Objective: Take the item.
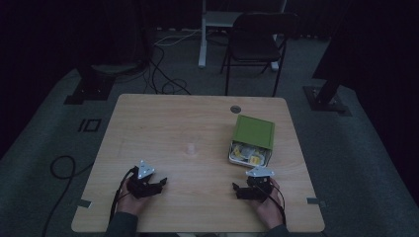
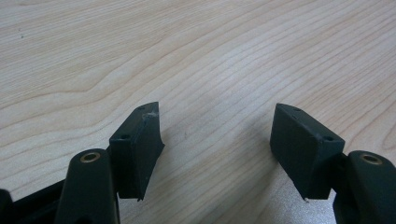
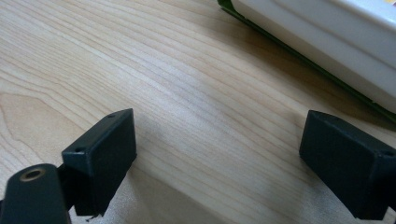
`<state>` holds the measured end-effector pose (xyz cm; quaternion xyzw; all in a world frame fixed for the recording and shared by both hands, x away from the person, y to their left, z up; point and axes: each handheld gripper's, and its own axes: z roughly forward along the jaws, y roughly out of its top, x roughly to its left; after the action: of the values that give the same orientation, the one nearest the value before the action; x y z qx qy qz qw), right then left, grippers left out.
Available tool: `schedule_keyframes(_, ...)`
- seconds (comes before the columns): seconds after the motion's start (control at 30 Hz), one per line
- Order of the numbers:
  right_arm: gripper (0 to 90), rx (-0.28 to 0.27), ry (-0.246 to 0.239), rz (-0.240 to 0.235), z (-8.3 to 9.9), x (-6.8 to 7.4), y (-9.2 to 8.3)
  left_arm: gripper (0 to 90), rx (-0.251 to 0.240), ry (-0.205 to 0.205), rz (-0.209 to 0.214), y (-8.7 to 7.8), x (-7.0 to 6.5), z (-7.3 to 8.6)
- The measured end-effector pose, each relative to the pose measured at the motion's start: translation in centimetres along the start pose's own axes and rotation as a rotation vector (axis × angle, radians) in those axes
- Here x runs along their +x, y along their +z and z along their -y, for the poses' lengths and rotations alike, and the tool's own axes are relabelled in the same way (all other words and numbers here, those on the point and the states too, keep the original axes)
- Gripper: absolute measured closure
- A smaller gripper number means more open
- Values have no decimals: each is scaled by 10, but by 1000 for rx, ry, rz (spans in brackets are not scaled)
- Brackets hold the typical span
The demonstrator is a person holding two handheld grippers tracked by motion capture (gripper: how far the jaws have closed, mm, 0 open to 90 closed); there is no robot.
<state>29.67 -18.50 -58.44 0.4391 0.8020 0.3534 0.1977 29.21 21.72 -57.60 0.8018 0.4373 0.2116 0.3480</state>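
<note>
Down near the bench's front edge, both grippers stand with jaws wide apart and nothing between them. The left gripper [image 1: 150, 183] hovers over bare pale wood grain [image 2: 196, 60]. The right gripper [image 1: 247, 188] sits just in front of the white tray [image 1: 249, 154] of small packets with a green lid [image 1: 254, 131], toward the bench's right edge.

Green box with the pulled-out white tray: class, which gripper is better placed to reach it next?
Probably the right gripper: open and empty, close by the box. The left gripper, also open, sits farther across the table.
</note>
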Motion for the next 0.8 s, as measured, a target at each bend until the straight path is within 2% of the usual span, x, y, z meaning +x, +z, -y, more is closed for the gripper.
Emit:
schedule_keyframes(0.07, 140, -6, 0, -2, 0, 0, -1, 348, 0, -1, 0, 0, 0, 0)
schedule_keyframes(0.5, 161, -10, 3, 1, 3, 1, -3, 348, 1, -3, -3, 0, -1, 0)
schedule_keyframes(0.6, 199, 10, 3, 2, 2, 2, -6, 348, 1, -2, -3, 0, -1, 0)
schedule_keyframes(0.8, 200, 22, 0, 1, 1, 2, -7, 348, 0, -3, -4, 0, -1, 0)
